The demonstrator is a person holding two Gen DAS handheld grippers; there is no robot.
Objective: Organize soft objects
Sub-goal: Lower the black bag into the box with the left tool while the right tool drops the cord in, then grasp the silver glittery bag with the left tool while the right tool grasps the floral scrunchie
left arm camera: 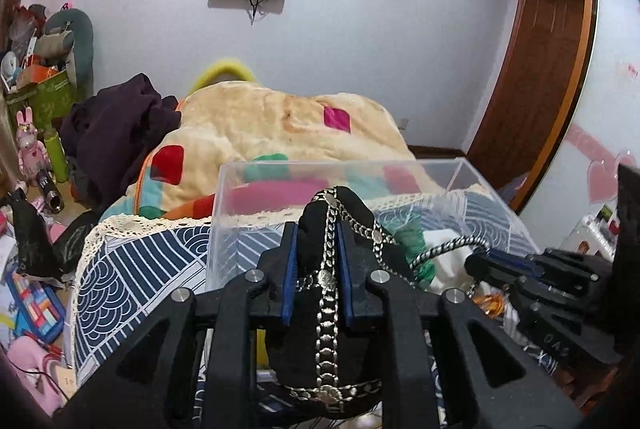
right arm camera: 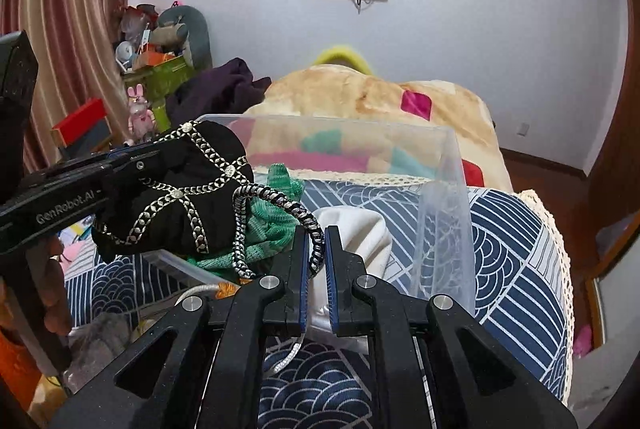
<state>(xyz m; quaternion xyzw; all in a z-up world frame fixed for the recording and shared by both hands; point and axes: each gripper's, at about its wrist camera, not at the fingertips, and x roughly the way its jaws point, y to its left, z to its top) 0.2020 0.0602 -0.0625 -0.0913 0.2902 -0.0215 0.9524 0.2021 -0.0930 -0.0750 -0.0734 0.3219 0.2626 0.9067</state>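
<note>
1. Clearly, the left gripper (left arm camera: pixel 317 229) is clamped on a black chain-trimmed fabric piece (left arm camera: pixel 320 293), held above the near edge of the clear plastic bin (left arm camera: pixel 224 213).
2. At three o'clock from it, the right gripper (right arm camera: pixel 317 249) pinches a black-and-white braided cord (right arm camera: pixel 276 199).
3. Inside the bin lie a green knit (right arm camera: pixel 276 217) and a white cloth (right arm camera: pixel 360 233), on the blue patterned bedspread (right arm camera: pixel 512 261).

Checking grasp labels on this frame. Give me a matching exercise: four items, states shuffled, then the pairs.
Items:
1. black chain-trimmed bag
2. braided cord
3. green knit
4. clear bin

States:
A. lying in the bin
B. standing on the patterned bedspread
C. held by the left gripper
D. held by the right gripper

Pairs: 1-C, 2-D, 3-A, 4-B
</note>
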